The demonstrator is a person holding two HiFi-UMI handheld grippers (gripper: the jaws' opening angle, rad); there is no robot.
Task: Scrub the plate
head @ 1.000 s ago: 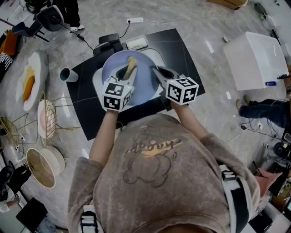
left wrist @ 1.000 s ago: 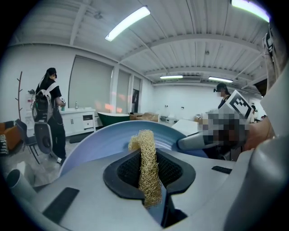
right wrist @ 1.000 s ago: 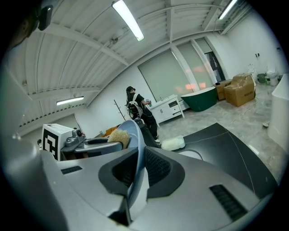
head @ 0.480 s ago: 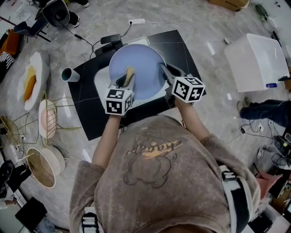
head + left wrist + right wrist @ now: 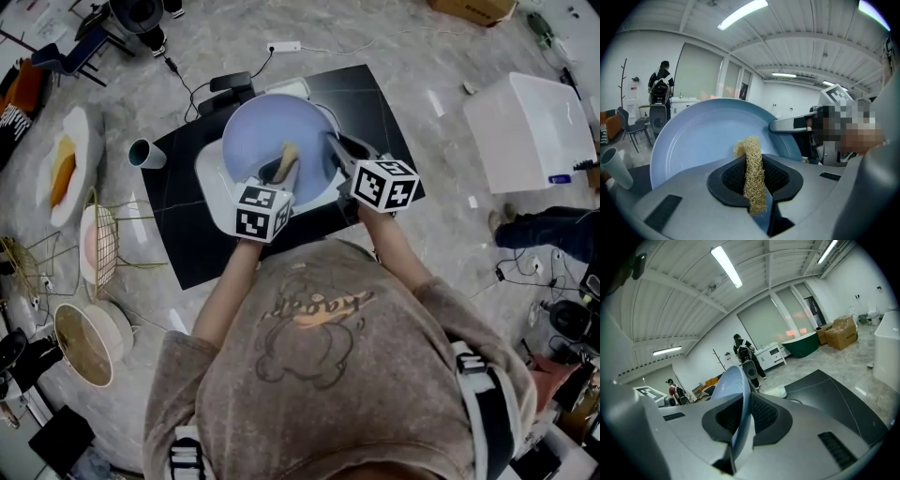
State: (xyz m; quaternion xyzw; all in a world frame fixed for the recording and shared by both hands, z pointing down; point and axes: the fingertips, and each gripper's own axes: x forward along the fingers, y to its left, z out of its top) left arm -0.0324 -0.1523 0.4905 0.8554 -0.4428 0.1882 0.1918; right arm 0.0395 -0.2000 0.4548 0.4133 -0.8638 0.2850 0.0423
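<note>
A pale blue plate (image 5: 272, 136) is held tilted above a white sink basin (image 5: 208, 173) set in a black counter (image 5: 361, 98). My right gripper (image 5: 339, 150) is shut on the plate's right rim; in the right gripper view the plate (image 5: 736, 380) runs edge-on between the pads. My left gripper (image 5: 281, 169) is shut on a tan loofah scrubber (image 5: 289, 153), whose tip lies against the plate's face. In the left gripper view the loofah scrubber (image 5: 752, 176) stands upright between the jaws before the plate (image 5: 698, 136).
A white cup (image 5: 142, 153) lies on the counter's left corner. On the floor to the left are a dish with orange food (image 5: 62, 169), a wire rack (image 5: 98, 246) and a bowl (image 5: 86, 342). A white box (image 5: 530, 122) stands to the right. People stand far off.
My left gripper with the loofah has moved rightward and lower across the plate's face. The plate and my right gripper shifted slightly right.
</note>
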